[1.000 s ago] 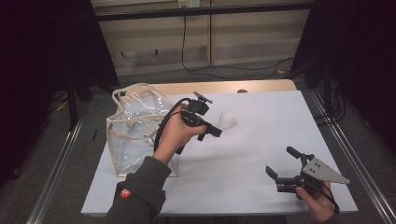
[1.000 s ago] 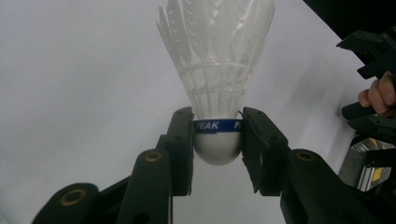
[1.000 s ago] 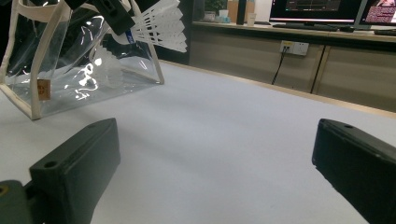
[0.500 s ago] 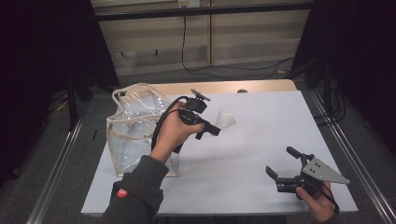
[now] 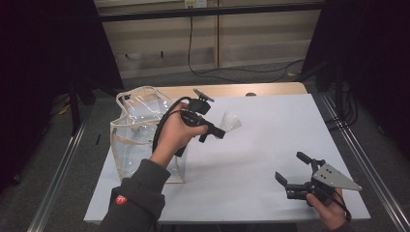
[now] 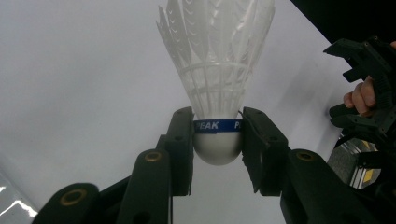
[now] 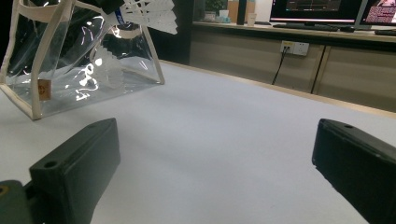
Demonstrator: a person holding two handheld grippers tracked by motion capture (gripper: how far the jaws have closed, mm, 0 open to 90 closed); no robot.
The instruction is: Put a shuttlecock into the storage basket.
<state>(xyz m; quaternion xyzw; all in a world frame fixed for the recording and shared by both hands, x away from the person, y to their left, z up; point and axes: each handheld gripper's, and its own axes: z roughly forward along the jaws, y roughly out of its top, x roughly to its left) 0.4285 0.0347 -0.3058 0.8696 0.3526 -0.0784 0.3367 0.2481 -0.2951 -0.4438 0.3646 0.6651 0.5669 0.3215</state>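
A white feathered shuttlecock [image 6: 217, 70] with a blue band on its cork is clamped at the cork between my left gripper's [image 6: 217, 135] jaws. In the high view that left gripper [image 5: 216, 131] holds the shuttlecock [image 5: 231, 121] above the table, just right of a clear plastic bag [image 5: 140, 130] with cream trim. My right gripper [image 5: 289, 166] rests low near the table's front right, open and holding nothing. Its own view shows the right gripper [image 7: 215, 154] facing the bag [image 7: 70, 70], with the held shuttlecock [image 7: 149, 11] above the bag and another shuttlecock [image 7: 105, 63] inside it.
A white sheet [image 5: 270, 145] covers the table, with a wooden edge along the back. The bag stands upright at the left side. Metal rails run along both sides of the table, and cables lie on the floor behind it.
My left gripper has drifted slightly left and up with the shuttlecock, towards the bag. The right gripper has stayed where it was.
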